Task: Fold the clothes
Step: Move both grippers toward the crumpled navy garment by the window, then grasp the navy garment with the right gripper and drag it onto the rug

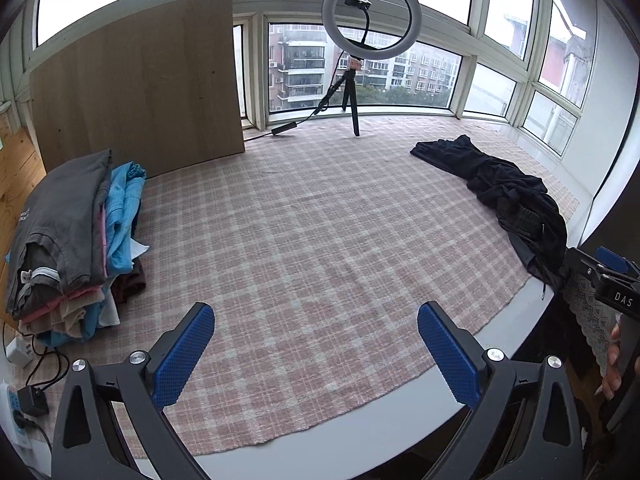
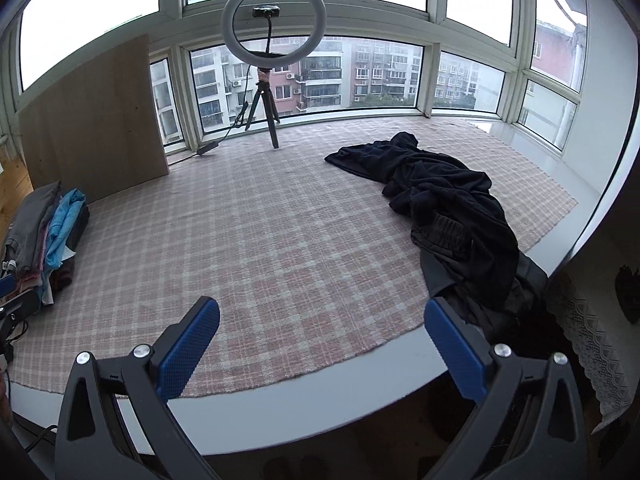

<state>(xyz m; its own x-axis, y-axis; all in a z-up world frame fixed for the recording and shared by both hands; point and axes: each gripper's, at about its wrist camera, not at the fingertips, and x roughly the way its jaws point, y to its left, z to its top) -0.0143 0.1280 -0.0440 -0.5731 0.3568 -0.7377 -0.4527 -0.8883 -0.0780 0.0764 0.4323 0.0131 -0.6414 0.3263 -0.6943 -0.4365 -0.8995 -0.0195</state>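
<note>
Ring light (image 1: 371,16), wooden board (image 1: 140,84).

hand (image 1: 614,356) cropped, stack's (image 1: 68,236) lower garments hidden

A checked cloth (image 1: 304,240) covers the white sill (image 2: 400,364), bearing folded clothes (image 1: 72,240), black garments (image 2: 448,208), a tripod (image 1: 351,96).

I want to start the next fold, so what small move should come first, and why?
Probably reach the right hand-held gripper toward the black heap and grip its near edge. Both grippers are open and empty, the stack on the left looks folded, and the heap lies crumpled on the right.
</note>
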